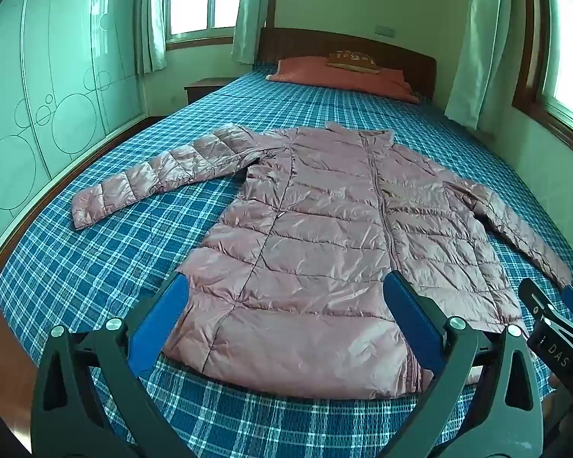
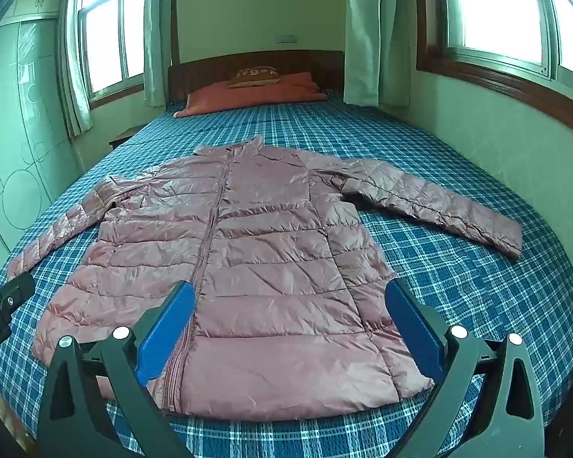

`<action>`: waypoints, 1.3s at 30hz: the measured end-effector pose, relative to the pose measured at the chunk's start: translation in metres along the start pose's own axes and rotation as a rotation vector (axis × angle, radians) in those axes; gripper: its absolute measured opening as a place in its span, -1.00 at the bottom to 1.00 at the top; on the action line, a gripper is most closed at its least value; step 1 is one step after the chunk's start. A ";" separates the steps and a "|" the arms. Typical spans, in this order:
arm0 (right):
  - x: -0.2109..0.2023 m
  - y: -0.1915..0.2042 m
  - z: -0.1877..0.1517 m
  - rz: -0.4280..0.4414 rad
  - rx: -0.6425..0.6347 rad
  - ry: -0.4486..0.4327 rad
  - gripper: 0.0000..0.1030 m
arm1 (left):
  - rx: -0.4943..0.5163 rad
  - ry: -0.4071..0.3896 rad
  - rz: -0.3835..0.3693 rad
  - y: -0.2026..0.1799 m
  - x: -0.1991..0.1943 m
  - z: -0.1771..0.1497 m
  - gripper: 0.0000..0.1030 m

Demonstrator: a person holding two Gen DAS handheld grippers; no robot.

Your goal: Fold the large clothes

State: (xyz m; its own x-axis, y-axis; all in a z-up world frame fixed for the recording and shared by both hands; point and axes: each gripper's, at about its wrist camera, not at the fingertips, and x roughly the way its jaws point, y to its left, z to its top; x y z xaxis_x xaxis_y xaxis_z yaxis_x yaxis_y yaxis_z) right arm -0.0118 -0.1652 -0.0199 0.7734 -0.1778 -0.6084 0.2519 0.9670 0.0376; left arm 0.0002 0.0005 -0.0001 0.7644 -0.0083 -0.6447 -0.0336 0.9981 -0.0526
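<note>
**Puffer jacket spread flat, both tongs wide and empty**

While nothing has yet been gripped, the pink quilted jacket [image 1: 317, 236] lies face up and zipped on the blue plaid bedspread [image 1: 95, 267], collar toward the headboard [image 1: 343, 44] and hem nearest the cameras.

At the far left, the left sleeve [image 1: 152, 175] stretches out and away from the body toward the wardrobe [image 1: 38, 95]. The left gripper [image 1: 286, 324] hangs above the hem's left half, its blue fingers [image 1: 160, 328] spread as wide as they go, with nothing between them. Down the middle runs the zipper [image 2: 210, 236]. The right gripper [image 2: 290, 328] hovers over the hem's right half, likewise fully spread and holding nothing. Farthest right, the right sleeve [image 2: 439, 202] angles out toward the window wall.

Judging by its sheen and puffed channels, the jacket is probably light, soft and springy, with a slick shell that could slide between smooth pads and loft that will push folds back open. A firm pinch at a cuff or along a stitched seam should hold better than a grab at a puffed panel; folding the sleeves in across the chest looks like the sensible first step.
</note>
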 end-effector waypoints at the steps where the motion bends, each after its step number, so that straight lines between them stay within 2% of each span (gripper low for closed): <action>1: -0.001 0.000 0.000 -0.002 -0.004 -0.004 0.93 | 0.002 -0.002 0.001 0.000 0.000 0.000 0.96; 5: -0.002 0.001 -0.001 -0.009 -0.018 -0.016 0.93 | 0.006 -0.016 0.007 -0.001 -0.005 -0.001 0.96; 7: -0.002 0.002 -0.002 -0.013 -0.024 -0.022 0.93 | 0.000 0.008 0.003 0.000 0.000 0.001 0.96; 8: 0.000 0.001 -0.001 0.005 -0.006 0.005 0.93 | 0.001 0.006 0.004 0.000 0.000 0.001 0.96; 39: -0.005 0.001 0.001 0.024 0.003 0.000 0.93 | 0.022 -0.003 0.009 -0.002 -0.007 0.001 0.96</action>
State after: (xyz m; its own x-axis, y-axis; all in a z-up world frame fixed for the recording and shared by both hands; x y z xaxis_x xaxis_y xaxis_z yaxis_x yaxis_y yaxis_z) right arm -0.0142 -0.1633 -0.0158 0.7792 -0.1544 -0.6075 0.2349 0.9705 0.0546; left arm -0.0048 -0.0009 0.0052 0.7658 0.0011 -0.6431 -0.0265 0.9992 -0.0298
